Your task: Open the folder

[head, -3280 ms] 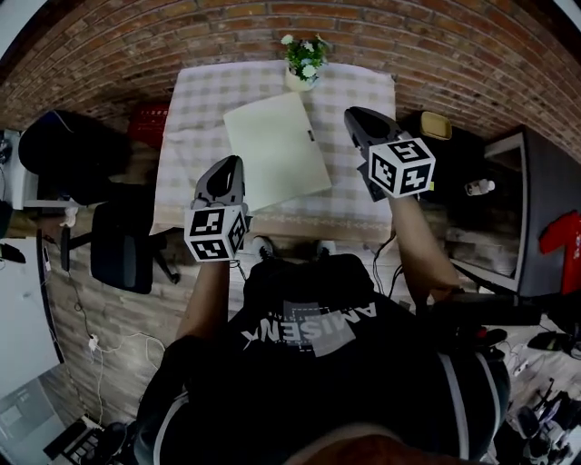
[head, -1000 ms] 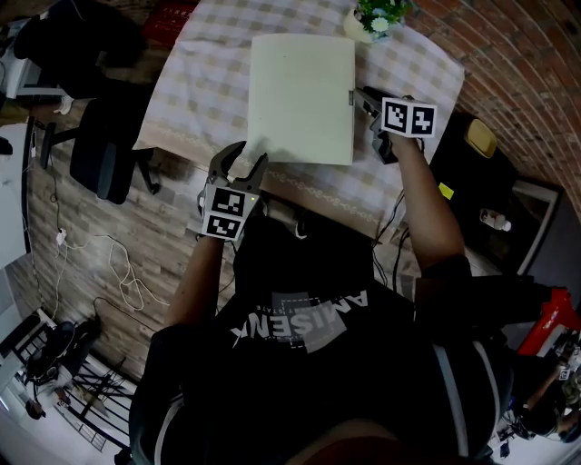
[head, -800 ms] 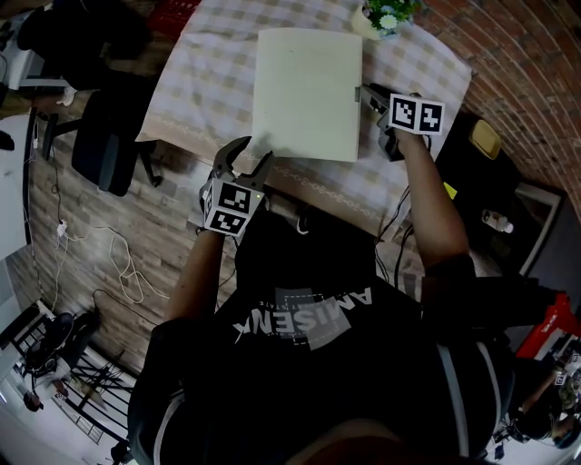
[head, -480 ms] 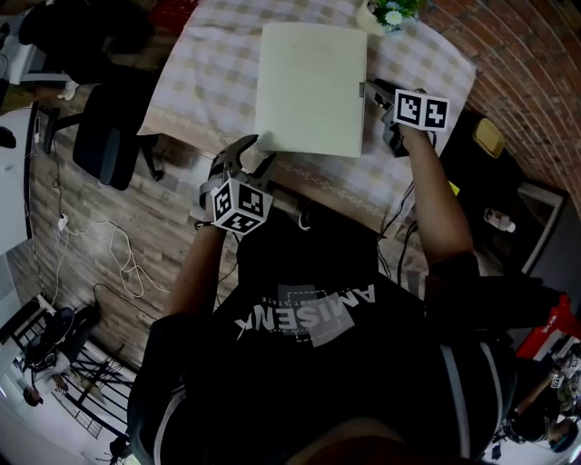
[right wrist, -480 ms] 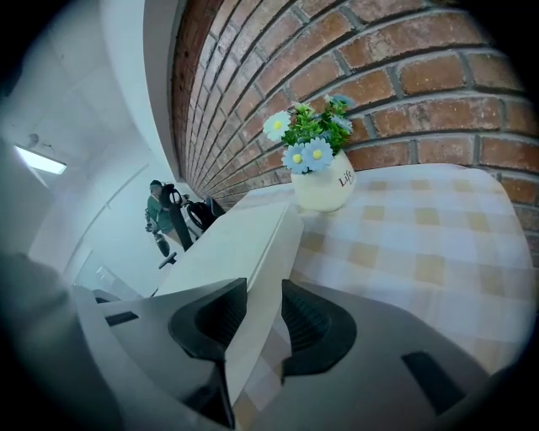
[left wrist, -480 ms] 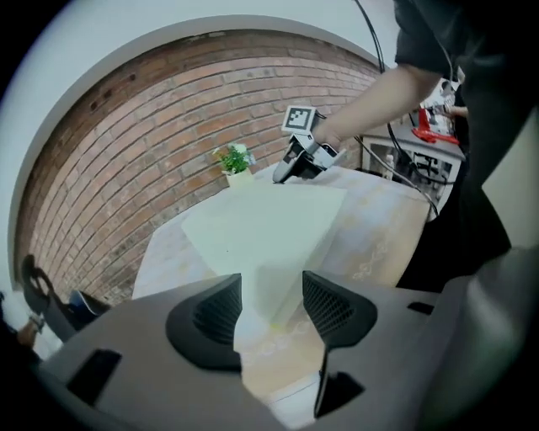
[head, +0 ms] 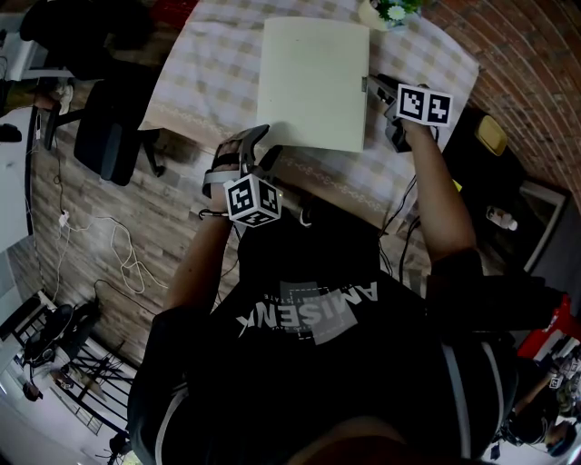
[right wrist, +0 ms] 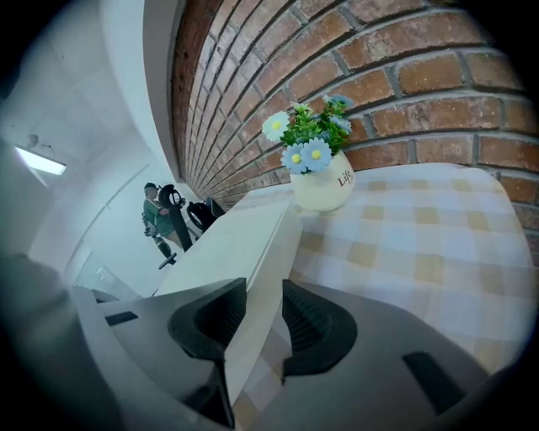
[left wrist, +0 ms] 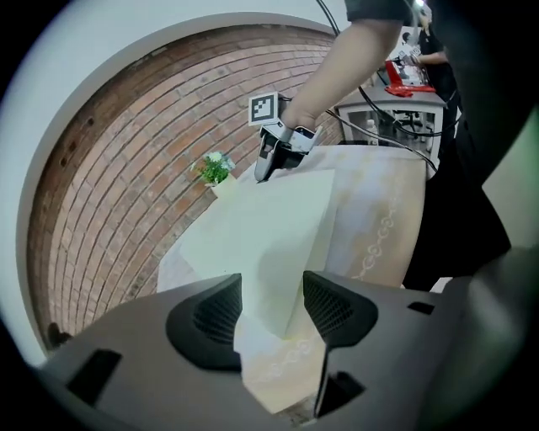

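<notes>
A pale green folder (head: 316,82) lies closed on the checked table (head: 204,82). My left gripper (head: 266,143) is at the folder's near left corner. In the left gripper view the folder (left wrist: 269,227) has that corner between the spread jaws of the left gripper (left wrist: 271,278), which have just been opening; the pads do not press it. My right gripper (head: 372,85) is at the folder's right edge. In the right gripper view the folder (right wrist: 232,244) runs its thick edge between the jaws of the right gripper (right wrist: 264,286), which have just opened further, with a gap at the right pad.
A small white pot of flowers (head: 386,11) stands at the table's far right corner, just beyond the folder. A brick wall (right wrist: 404,76) backs the table. A black office chair (head: 109,136) stands left of it, and cables (head: 118,263) lie on the wooden floor.
The left gripper has rolled, its marker cube turning, and sunk slightly toward the folder's near left corner. The right gripper has stayed at the folder's right edge.
</notes>
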Motion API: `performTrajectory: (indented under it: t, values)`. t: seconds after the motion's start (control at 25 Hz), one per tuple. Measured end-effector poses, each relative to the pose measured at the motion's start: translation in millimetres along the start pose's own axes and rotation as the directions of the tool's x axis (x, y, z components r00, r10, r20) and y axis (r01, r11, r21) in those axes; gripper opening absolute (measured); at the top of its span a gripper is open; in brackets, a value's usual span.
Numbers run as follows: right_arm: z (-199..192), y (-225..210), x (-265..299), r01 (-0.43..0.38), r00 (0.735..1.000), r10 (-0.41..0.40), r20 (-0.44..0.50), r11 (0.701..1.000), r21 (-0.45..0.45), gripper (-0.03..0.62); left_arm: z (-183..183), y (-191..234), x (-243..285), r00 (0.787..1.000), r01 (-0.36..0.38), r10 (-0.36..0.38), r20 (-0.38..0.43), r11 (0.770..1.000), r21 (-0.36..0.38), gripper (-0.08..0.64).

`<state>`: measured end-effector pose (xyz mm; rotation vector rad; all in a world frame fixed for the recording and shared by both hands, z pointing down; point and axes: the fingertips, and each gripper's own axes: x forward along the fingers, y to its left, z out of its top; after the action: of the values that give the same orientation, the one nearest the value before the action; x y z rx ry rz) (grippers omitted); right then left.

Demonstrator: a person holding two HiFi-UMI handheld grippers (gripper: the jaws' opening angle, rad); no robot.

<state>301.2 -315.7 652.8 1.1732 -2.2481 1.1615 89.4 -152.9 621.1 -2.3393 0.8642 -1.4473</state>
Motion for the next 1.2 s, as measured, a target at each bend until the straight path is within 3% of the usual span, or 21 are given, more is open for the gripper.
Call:
performTrajectory:
  t: [0.28, 0.52, 0.72, 1.04, 1.2]
  values:
    - [0.2, -0.1, 0.5, -0.003, 1.000, 0.003, -0.001, 1.000, 0.002, 0.163, 6.3, -6.3, 8.3, 1.000, -0.013, 0.010, 0.016, 0.985, 0.173, 0.232]
    - [-0.3, -0.8, -0.1, -0.002, 1.000, 0.002, 0.003, 1.000, -0.002, 0.166, 12.9, -6.9, 9.1, 0.999, -0.047, 0.040, 0.034, 0.970, 0.240, 0.232]
    - [-0.2, -0.4, -1.2, 0.003, 1.000, -0.003, 0.004, 1.000, -0.011, 0.166, 32.9, -6.5, 8.1, 0.994, -0.086, 0.058, 0.094, 0.941, 0.328, 0.235]
    - [0.6, 0.5, -0.8, 0.005, 1.000, -0.005, 0.016, 1.000, -0.006, 0.164, 31.9, -12.5, 10.8, 0.992, -0.087, 0.043, 0.119, 0.916, 0.392, 0.231]
    - [-0.1, 0.4, -1.0, 0.005, 1.000, -0.005, 0.012, 1.000, -0.005, 0.164, 30.8, -22.1, 9.7, 0.992, -0.057, 0.006, 0.123, 0.910, 0.411, 0.158]
